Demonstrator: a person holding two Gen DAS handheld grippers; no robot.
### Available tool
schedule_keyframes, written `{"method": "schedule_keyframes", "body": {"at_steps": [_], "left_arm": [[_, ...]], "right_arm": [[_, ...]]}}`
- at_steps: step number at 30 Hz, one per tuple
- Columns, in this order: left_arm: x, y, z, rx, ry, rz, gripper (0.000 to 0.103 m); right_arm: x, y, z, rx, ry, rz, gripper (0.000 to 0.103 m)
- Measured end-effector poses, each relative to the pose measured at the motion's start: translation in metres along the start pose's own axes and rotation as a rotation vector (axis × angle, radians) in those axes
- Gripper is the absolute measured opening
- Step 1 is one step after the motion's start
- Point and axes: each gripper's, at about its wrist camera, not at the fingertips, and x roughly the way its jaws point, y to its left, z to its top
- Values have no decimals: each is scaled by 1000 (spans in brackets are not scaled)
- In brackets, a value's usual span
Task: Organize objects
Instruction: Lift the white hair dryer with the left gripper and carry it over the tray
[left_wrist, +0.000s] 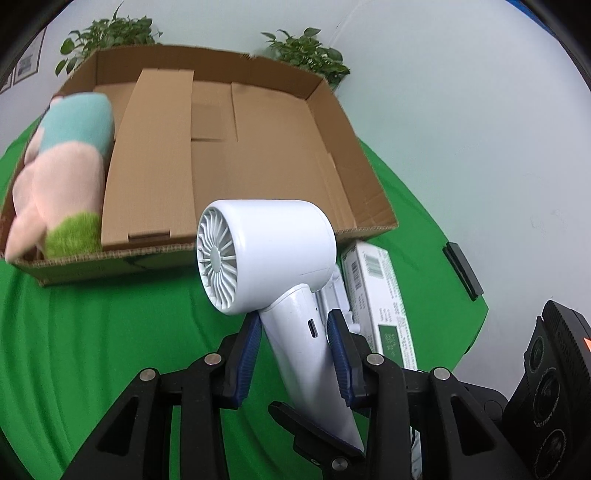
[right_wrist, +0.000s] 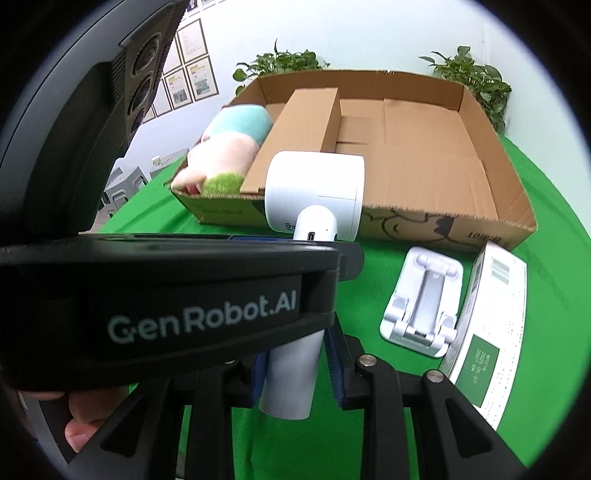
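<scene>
A white handheld fan (left_wrist: 266, 254) is held upright above the green cloth, just in front of the open cardboard box (left_wrist: 229, 155). My left gripper (left_wrist: 295, 325) is shut on its handle. My right gripper (right_wrist: 295, 354) has its blue pads on either side of the handle's lower end (right_wrist: 291, 373), a small gap showing at the right pad. The fan's head (right_wrist: 314, 192) also shows in the right wrist view, partly hidden by the left gripper's body. A pink, teal and green plush toy (left_wrist: 62, 177) lies in the box's left compartment.
A white phone stand (right_wrist: 421, 299) and a white-and-green carton (right_wrist: 487, 332) lie on the green cloth (left_wrist: 92, 332) to the right of the fan. A cardboard divider (left_wrist: 147, 155) stands in the box. Potted plants (left_wrist: 306, 51) stand behind the box. A black object (left_wrist: 463, 269) lies at the table's right edge.
</scene>
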Motion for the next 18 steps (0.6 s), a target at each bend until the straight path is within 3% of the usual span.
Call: {"method": "schedule_keyframes", "body": {"at_steps": [6, 18], "left_arm": [[-9, -9, 21, 33, -34, 7, 33], [-13, -11, 64, 78, -75, 12, 33]], "right_arm": [[7, 1, 46, 5, -39, -5, 27], [2, -2, 77, 15, -93, -23, 27]]}}
